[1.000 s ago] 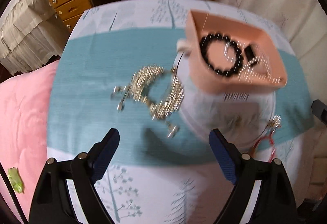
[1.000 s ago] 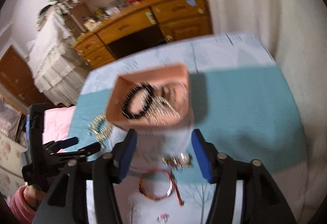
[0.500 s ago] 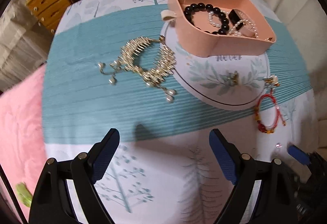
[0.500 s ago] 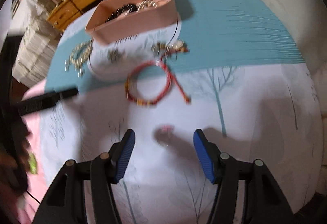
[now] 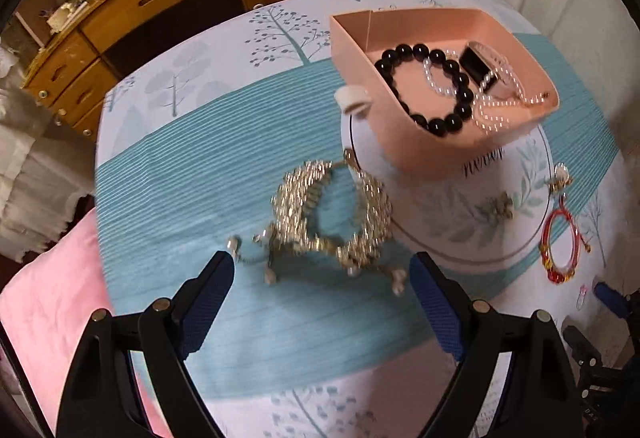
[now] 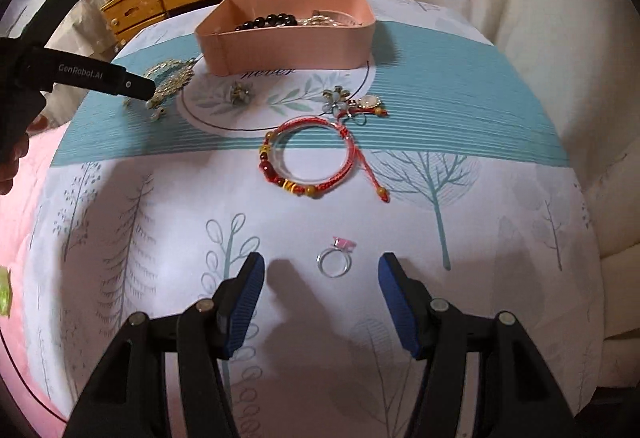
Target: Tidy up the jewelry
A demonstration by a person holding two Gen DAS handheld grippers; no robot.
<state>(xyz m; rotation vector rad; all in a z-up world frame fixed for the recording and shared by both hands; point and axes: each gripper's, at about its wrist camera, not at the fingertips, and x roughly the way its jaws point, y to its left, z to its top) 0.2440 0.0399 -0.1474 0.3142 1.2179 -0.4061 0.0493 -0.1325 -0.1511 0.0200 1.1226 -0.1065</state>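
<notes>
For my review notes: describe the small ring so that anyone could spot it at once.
Start at the pink tray at the tablecloth's far side and come toward the right gripper. The ring lies just ahead of its open fingers: the only thin silver band, topped by a pink stone.

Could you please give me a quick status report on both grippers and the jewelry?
Left gripper open over gold fringed necklace. Right gripper open before silver pink-stone ring. Nothing blocking either.

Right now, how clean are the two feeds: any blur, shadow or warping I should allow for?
Left wrist view: the gold necklace is motion-smeared, while the pink box reads sharper. Right wrist view: crisp; the silver ring is clear, with the right hand-held gripper casting a soft shadow beside it. Both views bow at the edges.
</notes>
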